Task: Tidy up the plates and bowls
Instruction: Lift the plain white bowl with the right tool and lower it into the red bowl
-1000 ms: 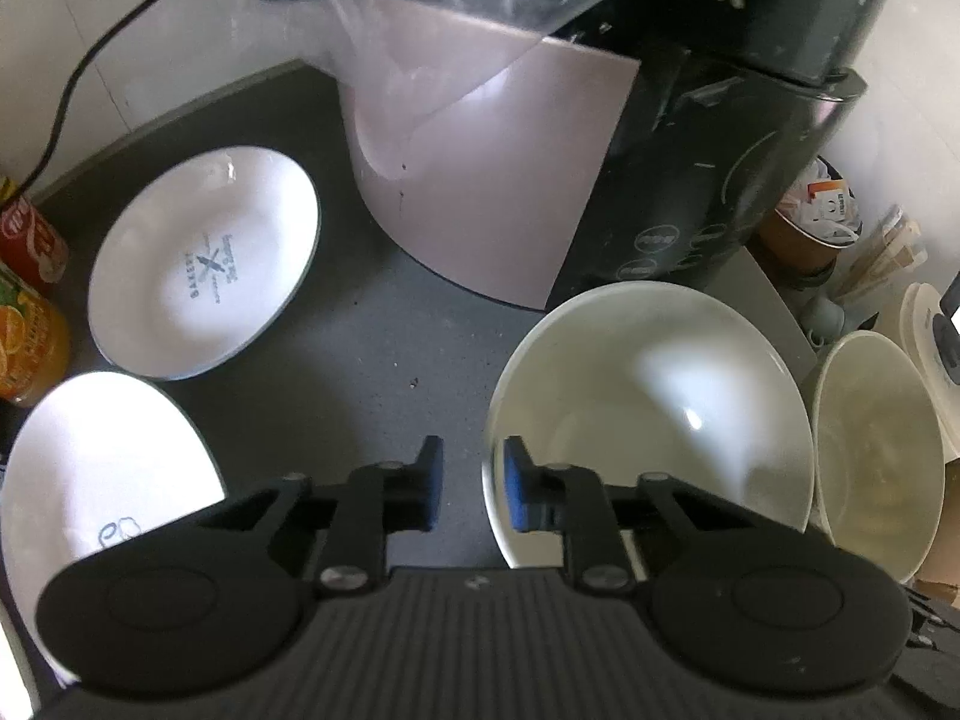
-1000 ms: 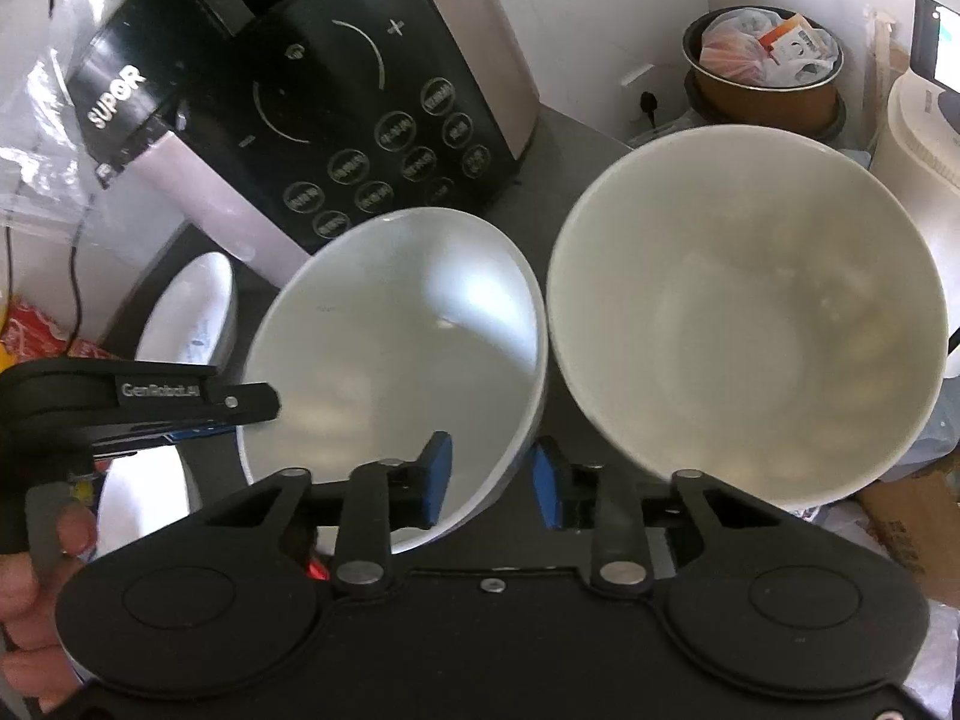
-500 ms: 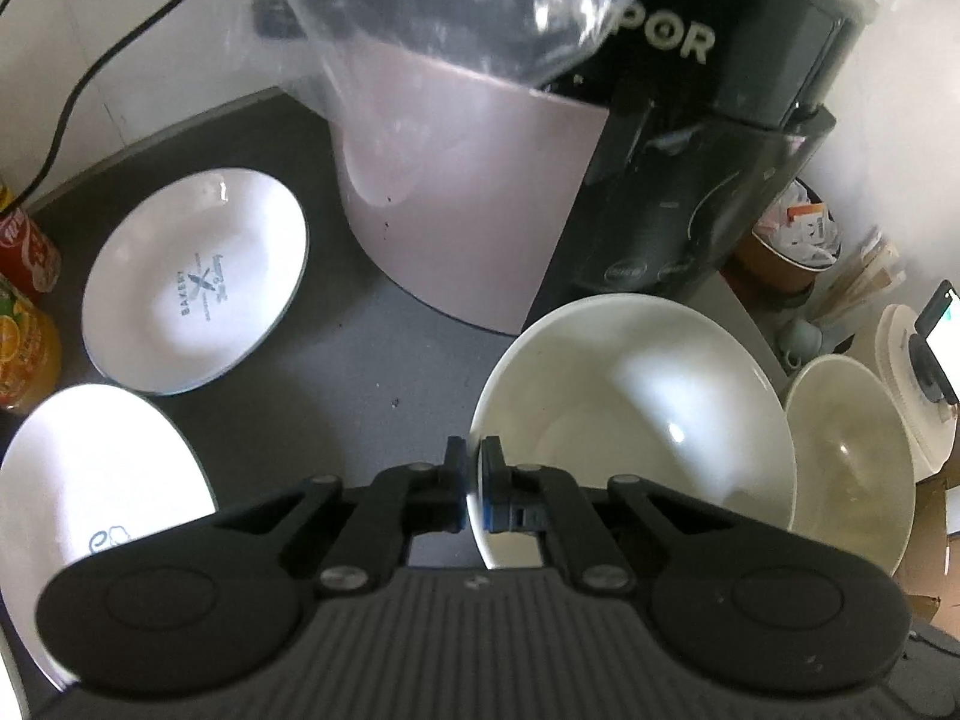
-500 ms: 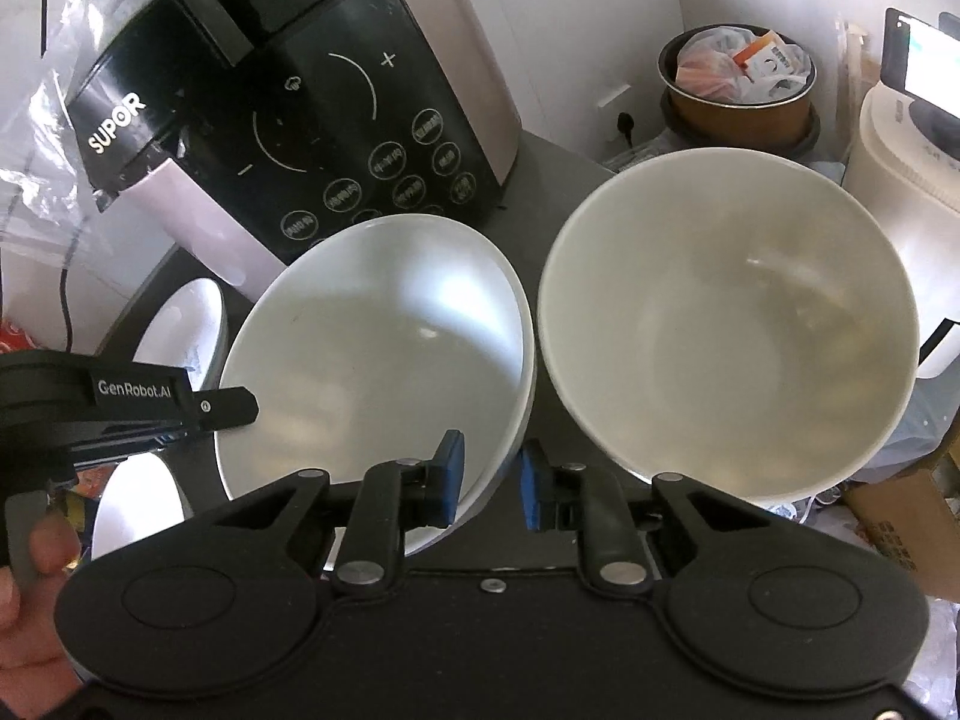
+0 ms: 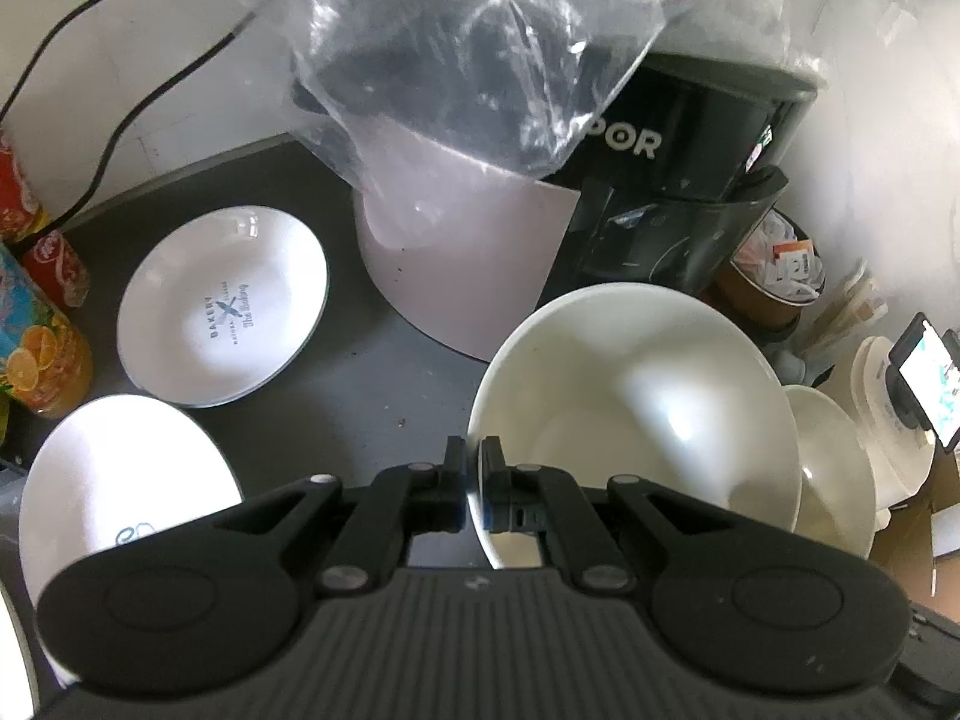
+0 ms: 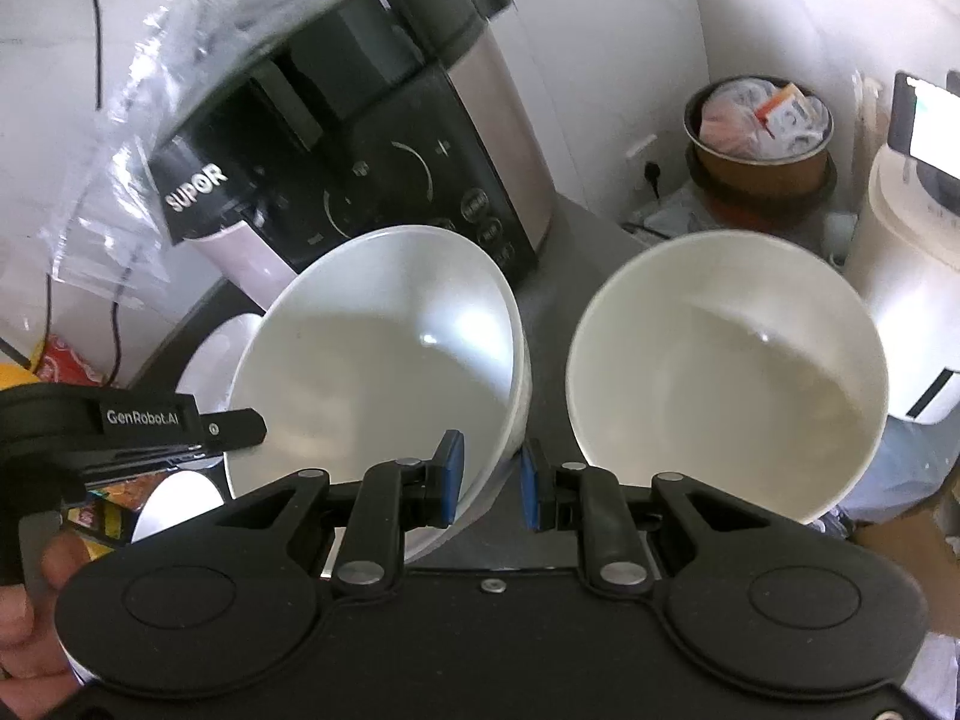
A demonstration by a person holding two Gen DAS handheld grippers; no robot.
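My left gripper [image 5: 473, 489] is shut on the near rim of a large white bowl [image 5: 636, 414] and holds it tilted above the dark counter. The same bowl [image 6: 384, 354] shows in the right wrist view, with the left gripper's body at the far left. My right gripper [image 6: 486, 486] is open; its jaws straddle that bowl's right rim without pinching it. A second white bowl [image 6: 726, 372] stands to the right; it also shows in the left wrist view [image 5: 831, 468]. Two white plates lie at left: one with a bakery print [image 5: 222, 306], one nearer [image 5: 120, 498].
A black and silver SUPOR cooker [image 6: 360, 138] under a clear plastic bag [image 5: 480, 42] stands behind the bowls. Drink cans [image 5: 42, 342] stand at far left. A brown pot with packets [image 6: 759, 138] and a white appliance [image 6: 912, 300] are at right.
My left gripper has closed on the large bowl's rim and lifted it, tilting it. My right gripper has stayed open around the bowl's other rim and opened slightly wider.
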